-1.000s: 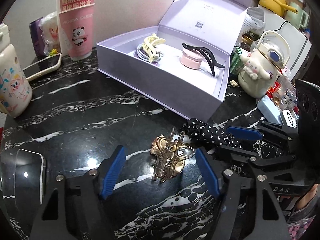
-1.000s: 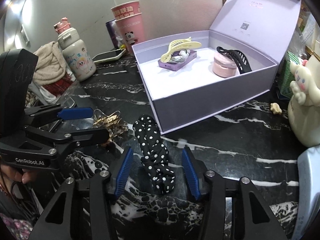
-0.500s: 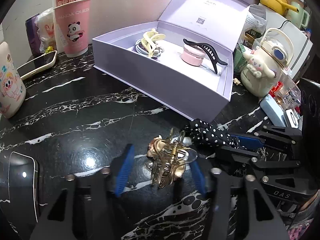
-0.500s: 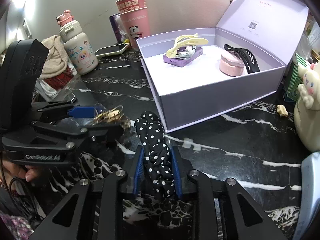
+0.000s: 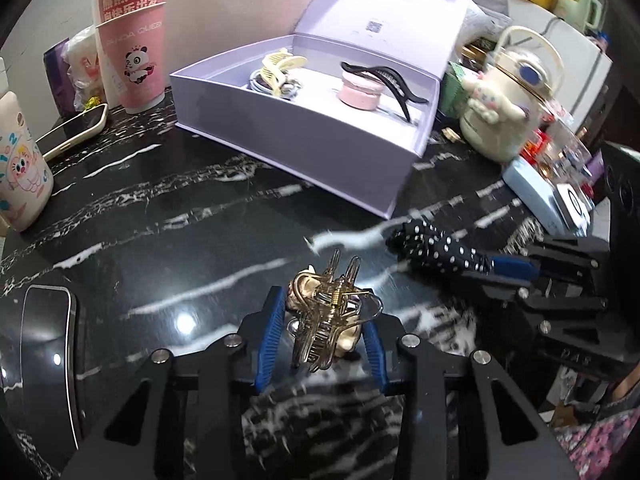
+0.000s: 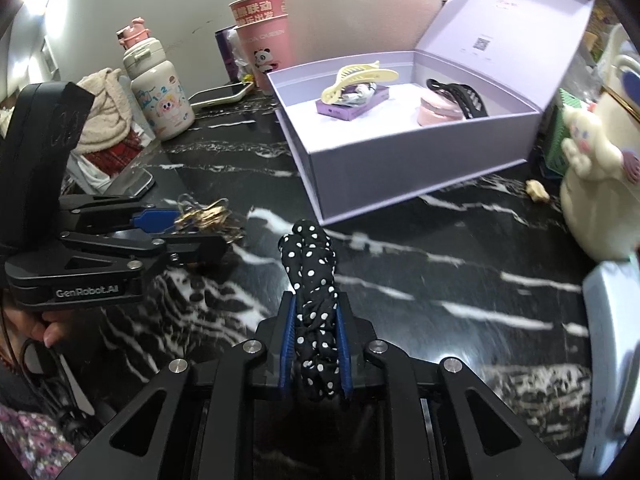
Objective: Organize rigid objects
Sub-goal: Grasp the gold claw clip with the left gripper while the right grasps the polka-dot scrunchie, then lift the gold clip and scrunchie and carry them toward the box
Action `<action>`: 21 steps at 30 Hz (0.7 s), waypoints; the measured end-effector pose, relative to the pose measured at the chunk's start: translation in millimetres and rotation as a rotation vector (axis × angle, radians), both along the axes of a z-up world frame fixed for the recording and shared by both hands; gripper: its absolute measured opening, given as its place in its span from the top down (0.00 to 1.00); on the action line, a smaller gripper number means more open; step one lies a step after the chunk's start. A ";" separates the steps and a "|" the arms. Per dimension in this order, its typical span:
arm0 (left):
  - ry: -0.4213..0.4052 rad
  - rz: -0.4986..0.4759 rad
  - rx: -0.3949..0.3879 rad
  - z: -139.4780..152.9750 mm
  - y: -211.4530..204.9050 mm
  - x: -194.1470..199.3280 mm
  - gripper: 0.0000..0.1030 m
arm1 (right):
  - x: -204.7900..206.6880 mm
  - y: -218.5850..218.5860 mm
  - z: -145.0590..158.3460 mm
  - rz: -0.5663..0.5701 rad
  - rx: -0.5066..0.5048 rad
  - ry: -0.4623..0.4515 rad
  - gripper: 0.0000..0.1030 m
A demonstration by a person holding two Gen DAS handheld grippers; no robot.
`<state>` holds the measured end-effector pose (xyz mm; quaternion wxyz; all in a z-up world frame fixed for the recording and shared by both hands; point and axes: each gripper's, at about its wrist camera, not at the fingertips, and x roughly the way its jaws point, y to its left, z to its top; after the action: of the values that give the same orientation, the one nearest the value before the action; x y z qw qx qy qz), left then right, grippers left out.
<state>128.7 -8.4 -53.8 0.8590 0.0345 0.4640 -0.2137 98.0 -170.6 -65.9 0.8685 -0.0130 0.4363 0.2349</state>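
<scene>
My left gripper (image 5: 326, 320) is shut on a gold hair claw clip (image 5: 328, 320) and holds it above the black marble counter. My right gripper (image 6: 316, 332) is shut on a black polka-dot scrunchie (image 6: 312, 276), also lifted. Each gripper shows in the other's view: the left one (image 6: 192, 228) with the gold clip (image 6: 208, 218), the right one (image 5: 516, 270) with the scrunchie (image 5: 436, 252). An open lilac box (image 5: 320, 140) stands behind, holding a cream claw clip (image 5: 276, 68), a pink round case (image 5: 360, 92) and a black clip (image 5: 384, 80). The box also shows in the right wrist view (image 6: 420, 160).
Pink panda cups (image 5: 134, 48) and a phone (image 5: 76, 132) stand at the back left. A cartoon bottle (image 5: 20, 176) is at the left, a white character bottle (image 5: 508, 108) at the right. A pale blue case (image 5: 540, 204) lies at the right, a phone (image 5: 48, 352) at the front left.
Both grippers closed, the left on the gold clip and the right on the scrunchie, and both lifted their items off the counter toward the box.
</scene>
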 end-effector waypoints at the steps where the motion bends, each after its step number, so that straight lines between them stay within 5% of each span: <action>1: -0.002 -0.006 0.000 -0.2 -0.6 -4.8 0.64 | -3.8 -1.8 -0.2 -0.005 -0.007 -0.001 0.82; 10: -0.015 0.011 -0.037 -2.4 -0.2 -11.2 0.64 | -13.5 1.8 -1.7 0.017 -0.018 -0.016 0.66; 18: -0.024 0.018 -0.042 -2.8 0.8 -11.7 0.64 | -7.1 4.4 -2.9 0.015 -0.021 -0.016 0.67; 21: -0.029 0.018 -0.038 -3.0 0.7 -12.3 0.64 | -7.5 4.0 -3.7 0.012 -0.031 -0.022 0.81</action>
<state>116.4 -7.7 -56.8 0.8680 0.0171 0.4479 -0.2140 90.5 -166.5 -69.6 0.8716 -0.0315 0.4301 0.2330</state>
